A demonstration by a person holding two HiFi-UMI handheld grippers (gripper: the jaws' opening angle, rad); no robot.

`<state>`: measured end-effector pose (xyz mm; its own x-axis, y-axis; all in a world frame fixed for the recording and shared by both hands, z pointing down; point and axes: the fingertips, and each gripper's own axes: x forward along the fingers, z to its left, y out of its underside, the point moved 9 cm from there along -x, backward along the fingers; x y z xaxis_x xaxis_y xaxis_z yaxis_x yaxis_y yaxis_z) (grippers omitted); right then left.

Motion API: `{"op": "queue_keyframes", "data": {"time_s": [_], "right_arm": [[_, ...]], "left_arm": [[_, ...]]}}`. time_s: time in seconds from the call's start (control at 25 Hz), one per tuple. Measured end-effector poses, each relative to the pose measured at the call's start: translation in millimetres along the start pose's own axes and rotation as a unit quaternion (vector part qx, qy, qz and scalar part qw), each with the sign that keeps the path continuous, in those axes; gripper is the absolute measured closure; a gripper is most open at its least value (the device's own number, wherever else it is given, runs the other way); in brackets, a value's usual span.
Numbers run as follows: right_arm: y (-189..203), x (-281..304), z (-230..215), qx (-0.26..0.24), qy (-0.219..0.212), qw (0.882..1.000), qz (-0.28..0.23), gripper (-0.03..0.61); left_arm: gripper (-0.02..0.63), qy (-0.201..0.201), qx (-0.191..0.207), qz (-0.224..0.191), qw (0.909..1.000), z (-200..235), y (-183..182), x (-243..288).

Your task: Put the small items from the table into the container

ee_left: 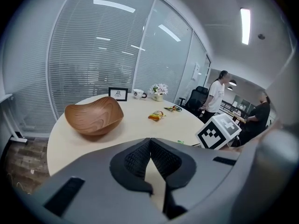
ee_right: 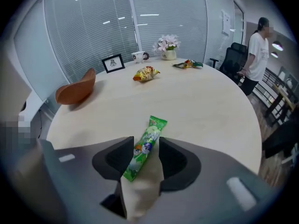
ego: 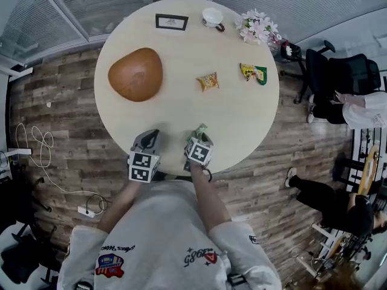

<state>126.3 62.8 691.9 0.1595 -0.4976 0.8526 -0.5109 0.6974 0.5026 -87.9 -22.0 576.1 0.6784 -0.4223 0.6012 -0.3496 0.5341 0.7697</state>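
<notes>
A wooden bowl [ego: 136, 73] [ee_left: 94, 117] [ee_right: 77, 90] sits at the left of the round table [ego: 242, 119]. A green snack packet [ee_right: 145, 147] [ego: 200, 130] lies flat near the table's front edge, between the jaws of my right gripper [ee_right: 146, 141] [ego: 199, 140], which is open; the pads stand apart from it. An orange packet [ego: 208, 81] [ee_right: 145, 73] [ee_left: 157, 115] and a yellow-green packet [ego: 253, 72] [ee_right: 188, 64] lie farther back. My left gripper [ee_left: 150, 143] [ego: 149, 139] is shut and empty at the front edge, left of the right one.
At the table's far side stand a photo frame [ego: 172, 22], a cup [ego: 212, 17] and a pot of flowers [ego: 257, 27]. Office chairs [ego: 338, 71] and people [ee_right: 254, 55] are to the right, off the table. Cables [ego: 36, 144] lie on the floor at left.
</notes>
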Motion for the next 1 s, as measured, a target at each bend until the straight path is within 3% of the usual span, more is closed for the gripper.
{"op": "queue_keyframes", "data": {"time_s": [0.08,0.12,0.16,0.36,0.6,0.72,1.0], "right_arm": [[1.5,-0.6,0.5,-0.017,0.017,1.0,0.01,0.423],[2.5,-0.3,0.9,-0.028,0.021,0.999,0.013,0.478],[2.8,0.2,1.6,-0.038,0.023,0.999,0.014,0.494],[-6.0,-2.0,5.5,-0.058,0.012,0.998,0.023,0.538],[-69.8,-14.4,39.3,-0.104,-0.042,0.993,-0.045,0.543],[-108.6,-16.9,90.7,-0.165,-0.091,0.979,-0.074,0.543],[-168.5,-0.6,216.2,-0.32,-0.191,0.922,-0.103,0.543]], "left_arm": [[0.606,0.006,0.002,0.001,1.0,4.2,-2.6,6.4],[0.606,0.009,0.002,0.003,1.0,6.1,-4.0,9.3],[0.606,0.012,0.001,0.006,0.9999,8.2,-5.7,11.9],[0.606,0.013,-0.008,0.005,0.9999,19.8,-13.9,23.1],[0.606,-0.011,-0.035,-0.005,0.9993,40.0,-15.4,27.1],[0.606,-0.028,-0.049,-0.012,0.9983,57.8,-14.0,21.4],[0.606,-0.082,-0.077,-0.019,0.9935,84.1,-12.3,1.8]]}}
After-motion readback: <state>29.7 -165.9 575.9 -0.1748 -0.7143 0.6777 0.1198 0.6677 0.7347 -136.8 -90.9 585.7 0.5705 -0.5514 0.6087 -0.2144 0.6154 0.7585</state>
